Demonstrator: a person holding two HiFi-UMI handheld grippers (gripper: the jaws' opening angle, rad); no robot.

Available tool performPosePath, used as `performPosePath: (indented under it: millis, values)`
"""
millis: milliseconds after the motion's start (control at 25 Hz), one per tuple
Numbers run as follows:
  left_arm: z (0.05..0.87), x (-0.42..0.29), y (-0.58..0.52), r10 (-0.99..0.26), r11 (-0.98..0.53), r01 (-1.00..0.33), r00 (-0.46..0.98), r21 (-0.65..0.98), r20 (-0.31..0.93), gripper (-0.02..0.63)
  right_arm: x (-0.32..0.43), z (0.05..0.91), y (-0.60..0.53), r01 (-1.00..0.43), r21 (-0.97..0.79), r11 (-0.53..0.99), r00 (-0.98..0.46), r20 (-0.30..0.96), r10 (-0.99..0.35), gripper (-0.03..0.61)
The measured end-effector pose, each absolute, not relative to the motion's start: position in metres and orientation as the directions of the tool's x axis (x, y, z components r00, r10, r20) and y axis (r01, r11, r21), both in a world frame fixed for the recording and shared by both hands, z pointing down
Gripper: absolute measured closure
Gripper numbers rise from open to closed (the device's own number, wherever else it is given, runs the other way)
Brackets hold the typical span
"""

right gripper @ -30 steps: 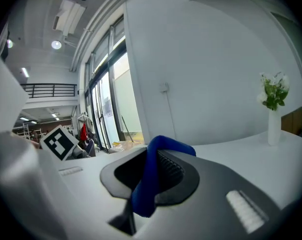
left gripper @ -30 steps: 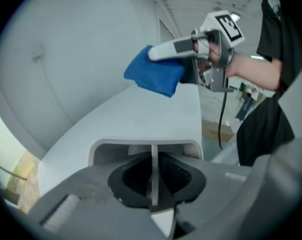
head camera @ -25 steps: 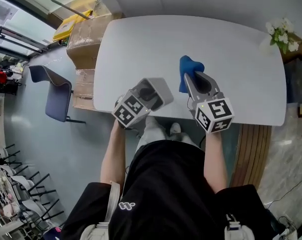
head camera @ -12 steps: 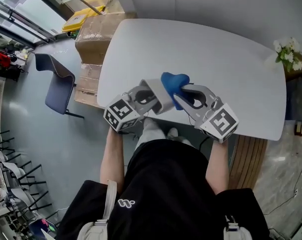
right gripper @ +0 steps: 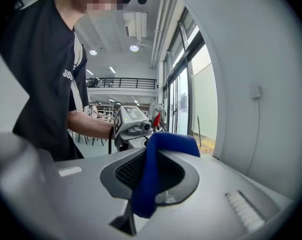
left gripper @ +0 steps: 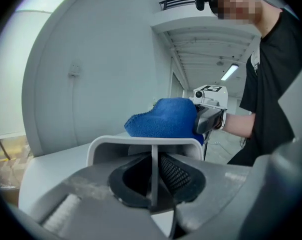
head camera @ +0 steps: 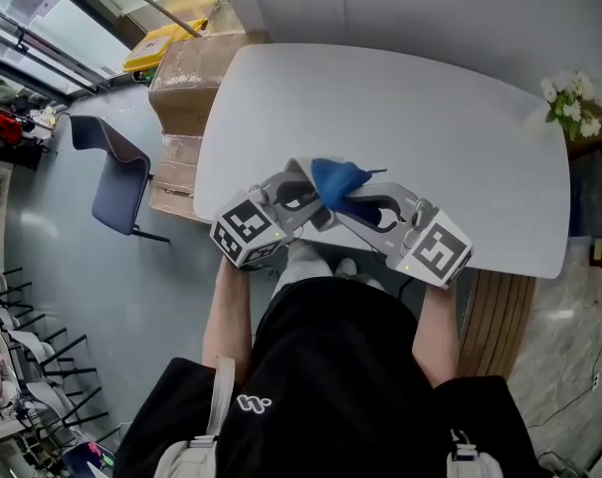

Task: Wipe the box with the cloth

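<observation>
Risk noted: with the fingers of the left gripper (left gripper: 151, 180) pinching only one thin wall of the box (left gripper: 141, 143), held at the 6 o'clock edge of the bench (head camera: 430, 118), wiping pressure from the cloth (head camera: 335, 178) pinched in the fingers of the right gripper (right gripper: 144, 178) may twist the box loose.

A white tabletop (head camera: 430, 108) with rounded corners was seen from above, its far edge set close to a pale wall (head camera: 430, 8). A small bunch of white flowers (head camera: 562, 88) was seen at its far right corner, though whether it stood on the tabletop or just beyond it could not be told. Brown cardboard cartons (head camera: 181, 78) were stacked on the grey floor (head camera: 101, 287) against its left end, with a blue chair (head camera: 116, 182) near them.
</observation>
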State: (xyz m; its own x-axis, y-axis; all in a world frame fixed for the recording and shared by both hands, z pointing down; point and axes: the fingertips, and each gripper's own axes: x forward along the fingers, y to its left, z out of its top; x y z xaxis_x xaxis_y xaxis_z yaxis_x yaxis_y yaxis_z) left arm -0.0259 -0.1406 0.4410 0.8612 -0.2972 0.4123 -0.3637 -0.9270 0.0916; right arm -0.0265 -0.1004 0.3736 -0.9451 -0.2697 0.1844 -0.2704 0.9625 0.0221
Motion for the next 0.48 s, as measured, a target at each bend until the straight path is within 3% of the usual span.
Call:
performPosePath:
  millis: [480]
  values:
    - [0.436, -0.004, -0.104, -0.122, -0.99, -0.142, 0.876, 0.008, 0.467, 0.565, -0.028, 0.362, -0.099, -0.262, 0.02, 0.965, -0.952, 0.156, -0.262, 0.522]
